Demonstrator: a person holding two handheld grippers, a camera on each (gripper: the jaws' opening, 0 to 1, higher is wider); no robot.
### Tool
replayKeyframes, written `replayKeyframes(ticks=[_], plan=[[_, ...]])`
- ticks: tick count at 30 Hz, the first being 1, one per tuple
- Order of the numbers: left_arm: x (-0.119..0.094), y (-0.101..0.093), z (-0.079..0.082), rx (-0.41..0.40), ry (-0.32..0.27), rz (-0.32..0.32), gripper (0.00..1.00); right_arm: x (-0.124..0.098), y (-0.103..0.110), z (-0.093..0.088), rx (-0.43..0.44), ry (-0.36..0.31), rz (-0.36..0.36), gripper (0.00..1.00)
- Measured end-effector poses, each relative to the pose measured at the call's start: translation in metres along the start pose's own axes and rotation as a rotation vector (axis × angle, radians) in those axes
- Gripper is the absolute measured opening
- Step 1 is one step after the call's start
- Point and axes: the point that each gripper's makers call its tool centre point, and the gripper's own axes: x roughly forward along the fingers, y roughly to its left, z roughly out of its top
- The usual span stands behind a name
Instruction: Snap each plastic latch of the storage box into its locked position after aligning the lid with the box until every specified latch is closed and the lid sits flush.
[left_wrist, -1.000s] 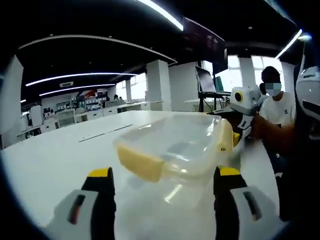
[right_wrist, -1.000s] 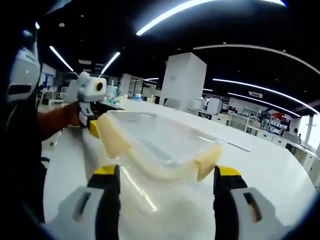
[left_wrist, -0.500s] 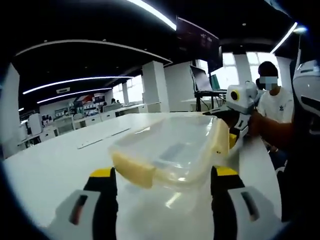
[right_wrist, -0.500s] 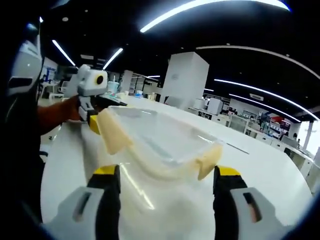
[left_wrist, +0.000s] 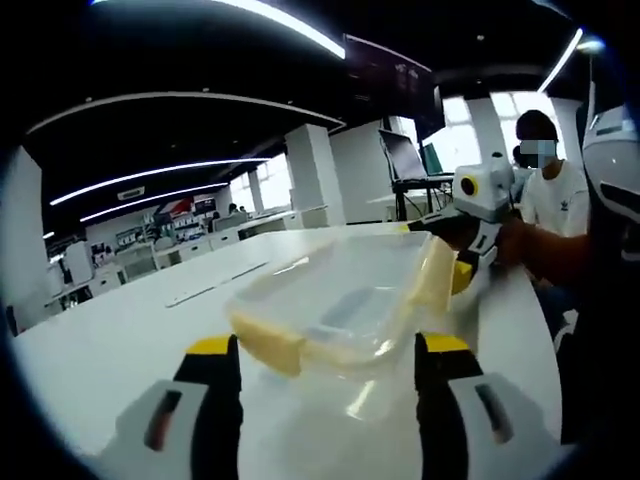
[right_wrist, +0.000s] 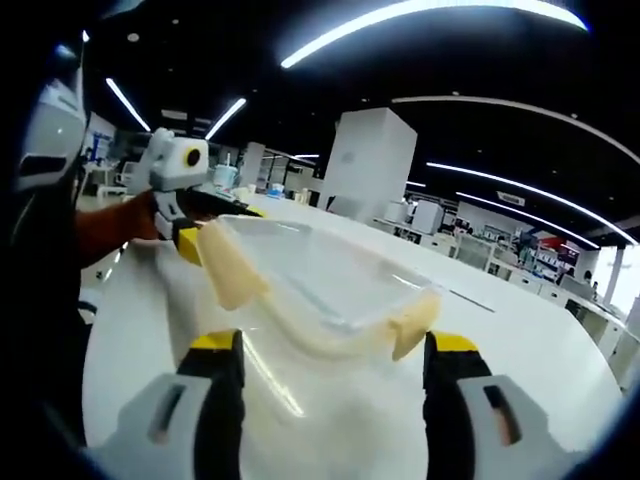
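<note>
A clear plastic storage box (left_wrist: 345, 295) with pale yellow latches sits over the white table (left_wrist: 110, 340), tilted in both views. My left gripper (left_wrist: 328, 345) is open, its jaws wide apart on either side of the box's near clear end. One latch (left_wrist: 265, 342) lies just ahead of its left jaw. My right gripper (left_wrist: 462, 272) touches the far latch (left_wrist: 435, 272) with a yellow tip. In the right gripper view the box (right_wrist: 320, 285) stands between the open right gripper (right_wrist: 334, 341) jaws. There the left gripper (right_wrist: 187, 243) meets the far left latch (right_wrist: 230, 268).
A person in a white shirt (left_wrist: 555, 205) sits beyond the table's right edge. A monitor on a stand (left_wrist: 410, 160) and a white pillar (right_wrist: 365, 160) stand behind. A sleeve (right_wrist: 110, 230) reaches in from the left. Desks line the far wall.
Both views have drifted slightly with the hands. The box sits a little lower in the left gripper view. Both grippers keep their places at the box's ends.
</note>
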Motion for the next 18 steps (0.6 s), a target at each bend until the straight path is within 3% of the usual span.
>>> replayKeyframes(ticks=[18], plan=[[-0.0078, 0.0069, 0.0008, 0.022, 0.012, 0.034, 0.71, -0.0002, -0.0025, -0.0019, -0.018, 0.016, -0.001, 0.72]])
